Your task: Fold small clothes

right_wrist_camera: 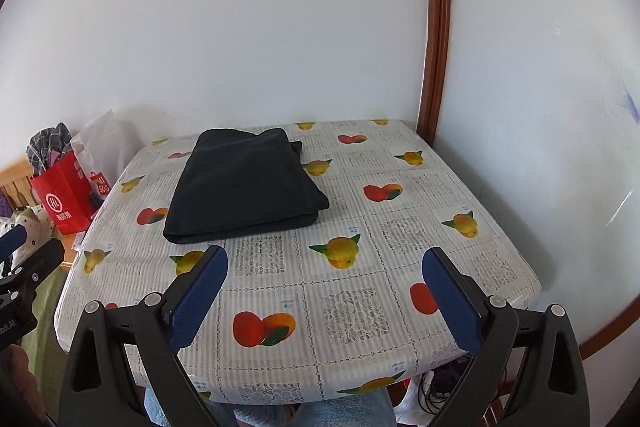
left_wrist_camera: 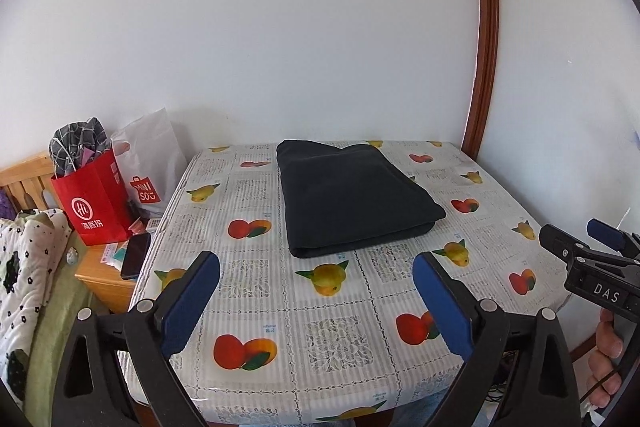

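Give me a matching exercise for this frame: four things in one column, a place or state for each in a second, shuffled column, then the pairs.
Things:
1. dark garment
2. red paper bag
3. phone
4. left gripper

Places or states:
A. lying flat on the wooden side table
B. open, holding nothing, over the near part of the table
C. folded, lying on the fruit-print tablecloth
D. standing left of the table, with checked cloth sticking out of it

Pairs: 1-C, 2-D, 3-A, 4-B

"MINISO" on white bag (left_wrist_camera: 146,163), "Hi" on red bag (left_wrist_camera: 94,201), "DAS" on right tool (left_wrist_camera: 606,293)
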A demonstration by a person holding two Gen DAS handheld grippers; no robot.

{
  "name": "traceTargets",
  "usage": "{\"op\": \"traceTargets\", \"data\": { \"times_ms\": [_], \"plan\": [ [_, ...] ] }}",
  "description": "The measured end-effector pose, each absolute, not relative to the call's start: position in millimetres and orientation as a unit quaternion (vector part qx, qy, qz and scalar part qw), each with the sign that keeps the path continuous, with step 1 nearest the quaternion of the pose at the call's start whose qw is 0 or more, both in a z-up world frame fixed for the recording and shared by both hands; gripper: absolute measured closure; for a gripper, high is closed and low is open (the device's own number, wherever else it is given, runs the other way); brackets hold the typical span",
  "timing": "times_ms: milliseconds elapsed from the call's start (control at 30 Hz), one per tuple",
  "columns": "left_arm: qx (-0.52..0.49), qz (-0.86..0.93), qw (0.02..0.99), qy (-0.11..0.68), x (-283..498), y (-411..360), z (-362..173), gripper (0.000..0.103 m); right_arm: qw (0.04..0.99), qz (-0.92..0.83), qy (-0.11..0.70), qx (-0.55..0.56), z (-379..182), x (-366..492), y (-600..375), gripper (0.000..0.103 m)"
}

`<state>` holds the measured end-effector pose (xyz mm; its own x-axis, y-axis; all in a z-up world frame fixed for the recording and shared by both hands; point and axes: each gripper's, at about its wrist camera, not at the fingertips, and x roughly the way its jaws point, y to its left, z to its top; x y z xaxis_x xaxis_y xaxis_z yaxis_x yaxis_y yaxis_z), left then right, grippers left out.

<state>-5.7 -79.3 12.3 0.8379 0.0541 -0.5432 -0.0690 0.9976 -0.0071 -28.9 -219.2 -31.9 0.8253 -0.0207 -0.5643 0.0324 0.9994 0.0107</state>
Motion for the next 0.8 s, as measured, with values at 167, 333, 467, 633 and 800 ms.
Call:
{"op": "traceTargets", "data": {
  "times_ms": [167, 333, 467, 633, 800],
  "plan": [
    [-0.014, 0.033, 0.956, 0.291, -4, -78, 7, 0.005, 0.953, -0.016, 0.303, 0.016, -36, -26, -223, 0.006],
    [-0.019, 0.034, 0.955, 0.294, -4, -75, 5, 0.005, 0.951, -0.016, 0.308, 0.022, -38, -25, -227, 0.006],
    [-0.017, 0.033, 0.955, 0.296, -4, -77, 4, 0.005, 0.95, -0.021, 0.31, 0.025, -39, -25, -228, 0.006],
    [-0.012, 0.032, 0.954, 0.299, -3, -79, 4, 0.005, 0.95, -0.024, 0.311, 0.027, -40, -26, -230, 0.006],
    [-0.013, 0.031, 0.953, 0.3, -3, -80, 4, 0.005, 0.95, -0.025, 0.311, 0.032, -40, -27, -233, 0.006]
  ]
}}
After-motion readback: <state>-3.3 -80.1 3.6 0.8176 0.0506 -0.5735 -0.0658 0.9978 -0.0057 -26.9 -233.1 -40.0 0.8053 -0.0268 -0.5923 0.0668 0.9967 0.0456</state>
